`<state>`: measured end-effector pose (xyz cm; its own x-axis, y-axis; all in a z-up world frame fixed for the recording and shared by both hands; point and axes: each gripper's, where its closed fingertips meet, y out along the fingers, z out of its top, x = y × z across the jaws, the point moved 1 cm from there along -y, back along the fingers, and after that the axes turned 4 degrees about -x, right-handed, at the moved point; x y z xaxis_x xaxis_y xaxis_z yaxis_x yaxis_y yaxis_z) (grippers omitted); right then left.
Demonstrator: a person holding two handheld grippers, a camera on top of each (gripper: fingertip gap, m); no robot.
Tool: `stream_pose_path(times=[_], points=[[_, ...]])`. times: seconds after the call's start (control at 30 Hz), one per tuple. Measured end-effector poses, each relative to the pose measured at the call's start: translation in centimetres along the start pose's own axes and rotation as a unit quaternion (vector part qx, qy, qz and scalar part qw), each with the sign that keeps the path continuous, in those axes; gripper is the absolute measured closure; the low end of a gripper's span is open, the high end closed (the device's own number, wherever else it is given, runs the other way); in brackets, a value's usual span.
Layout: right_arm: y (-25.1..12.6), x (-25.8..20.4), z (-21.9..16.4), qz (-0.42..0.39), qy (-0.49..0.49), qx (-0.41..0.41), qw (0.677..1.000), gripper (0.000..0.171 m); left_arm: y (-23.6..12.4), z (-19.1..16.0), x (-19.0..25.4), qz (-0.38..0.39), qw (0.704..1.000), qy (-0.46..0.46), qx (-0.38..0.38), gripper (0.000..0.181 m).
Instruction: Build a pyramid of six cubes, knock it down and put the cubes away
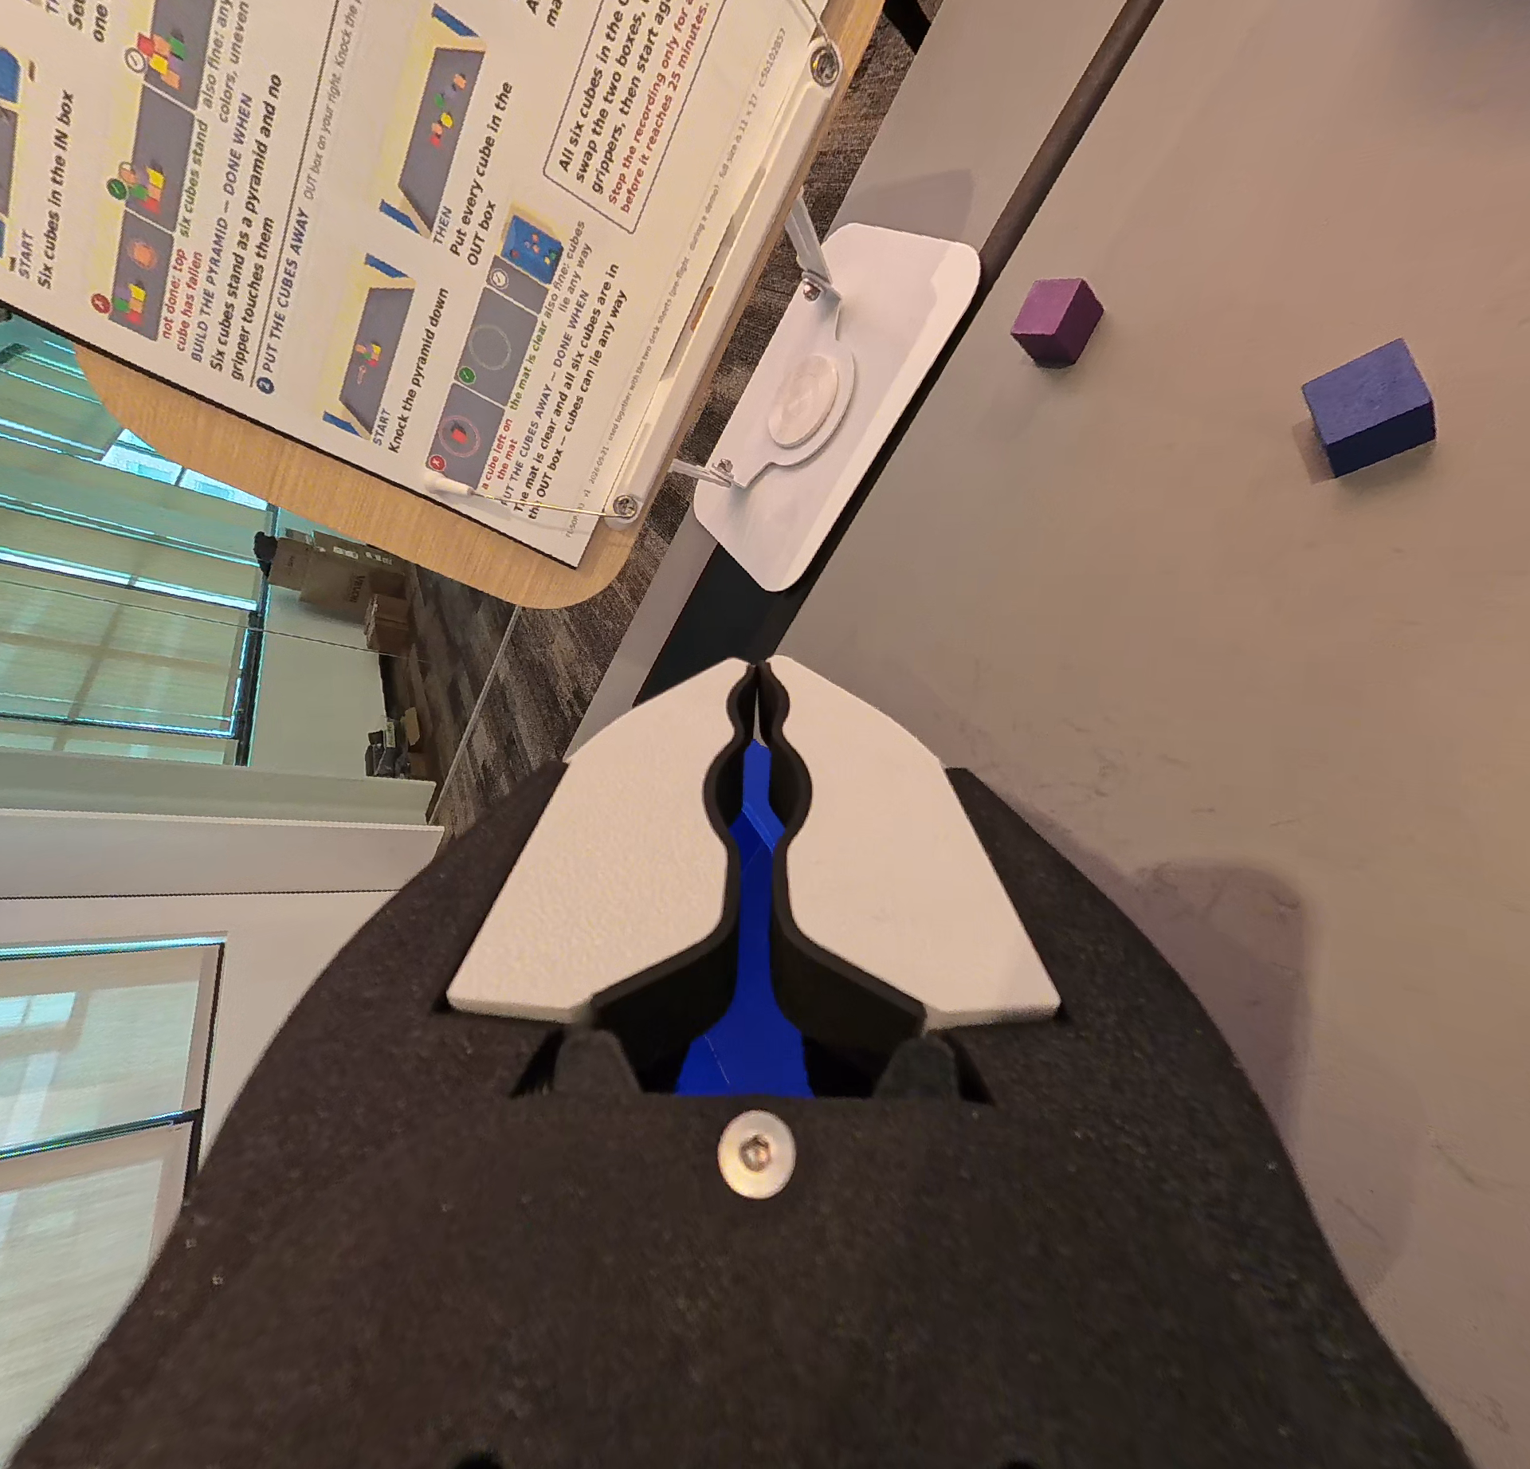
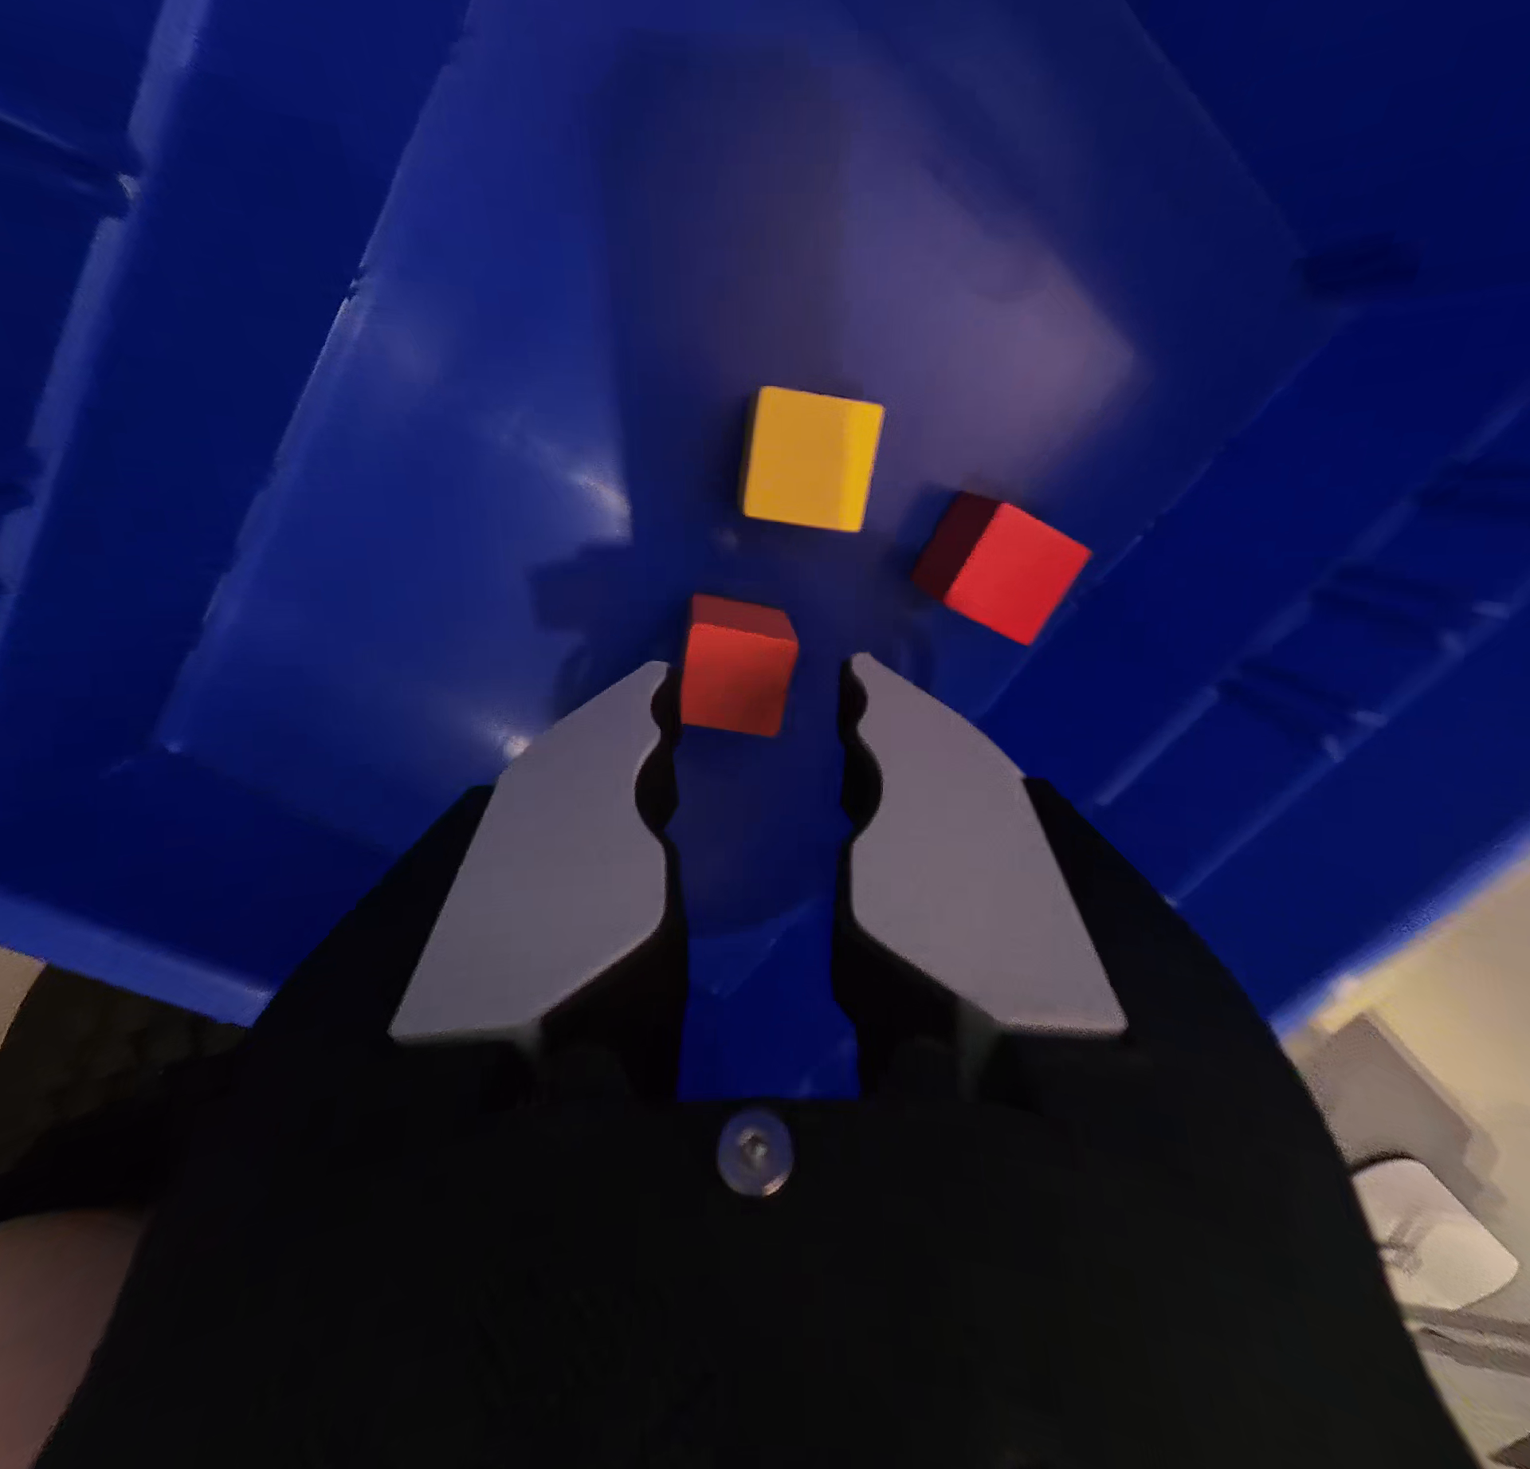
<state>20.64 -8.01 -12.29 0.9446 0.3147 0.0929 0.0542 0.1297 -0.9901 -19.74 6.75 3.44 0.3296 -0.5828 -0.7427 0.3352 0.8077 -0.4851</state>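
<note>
Orange-red cube (image 2: 737, 667) just beyond parted right claw (image 2: 755, 676) tips, in blue box (image 2: 331, 435); left claw (image 1: 757, 671) clenched, empty

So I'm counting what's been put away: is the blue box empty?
Not empty. The blue box holds a yellow cube and two red cubes on its floor.

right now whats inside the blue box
Three cubes lie apart on its floor: a yellow cube, a red cube and an orange-red cube. The open right tongs hide the near floor.
</note>
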Motion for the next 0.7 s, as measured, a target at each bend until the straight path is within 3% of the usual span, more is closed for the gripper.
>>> stream_pose_path(times=[0.1,0.2,0.33,0.4,0.5,0.7], points=[[-3.3,0.7,0.6,-0.039,0.013,0.054,0.998,0.131,-0.1,-0.1,-0.2,0.0,1.0,-0.003,0.001,0.181],[-8.9,0.4,2.8,-0.107,0.024,0.15,0.983,0.13,-0.2,-0.1,-0.4,0.001,1.0,-0.006,0.003,0.181],[-13.8,-7.5,7.8,-0.032,-0.023,0.275,0.961,0.123,-0.3,-0.1,-0.4,0.001,1.0,-0.006,0.001,0.181],[-13.6,-12.5,9.9,0.029,-0.057,0.278,0.959,0.12,-0.3,-0.2,-0.4,0.0,1.0,-0.006,0.0,0.181],[-10.1,-17.9,11.6,0.061,-0.088,0.198,0.974,0.115,-0.2,-0.5,-0.4,-0.002,1.0,-0.007,-0.005,0.181],[-2.6,-24.2,12.0,0.086,-0.12,0.05,0.988,0.115,0.0,-0.9,-0.7,-0.004,1.0,-0.012,-0.011,0.181]])
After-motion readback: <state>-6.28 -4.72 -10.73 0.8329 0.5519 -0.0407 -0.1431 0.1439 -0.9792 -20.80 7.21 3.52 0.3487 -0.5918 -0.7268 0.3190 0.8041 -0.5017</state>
